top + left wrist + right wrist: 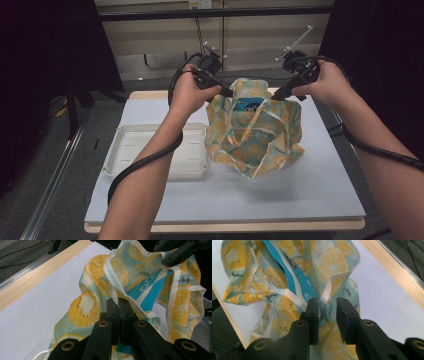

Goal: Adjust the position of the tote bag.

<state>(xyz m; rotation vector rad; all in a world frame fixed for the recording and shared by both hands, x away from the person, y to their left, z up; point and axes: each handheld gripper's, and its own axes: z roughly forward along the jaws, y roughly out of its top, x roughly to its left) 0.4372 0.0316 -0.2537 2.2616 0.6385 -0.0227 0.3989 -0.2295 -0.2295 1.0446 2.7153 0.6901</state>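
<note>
holding a lemon-print bag (255, 132) up over the desk (310, 185), the person has a gripper on each side of its mouth. the left gripper (227, 92) is pinched tight on the bag's white-edged rim — in the left gripper view its fingers (113, 311) meet with only the cloth between them. the right gripper (276, 96) is another matter: in the right gripper view its fingers (345, 315) stand apart with a clear gap, a fold of the rim passing between them and lying against the left-hand finger without being squeezed. so the bag hangs, as far as i can judge, from the left side alone, its bottom slumped on the white desk just right of a tray (130, 155).

inside the mouth a blue packet (248, 105) shows, tilted, between the two grippers.

what the next move turns on is that loose fold — it lies straight ahead of the right fingers, running roughly along them, so the right hand is the nearer one and would need only to close. if it pulls away first, the rim could slip out and the mouth sag shut on that side.
</note>
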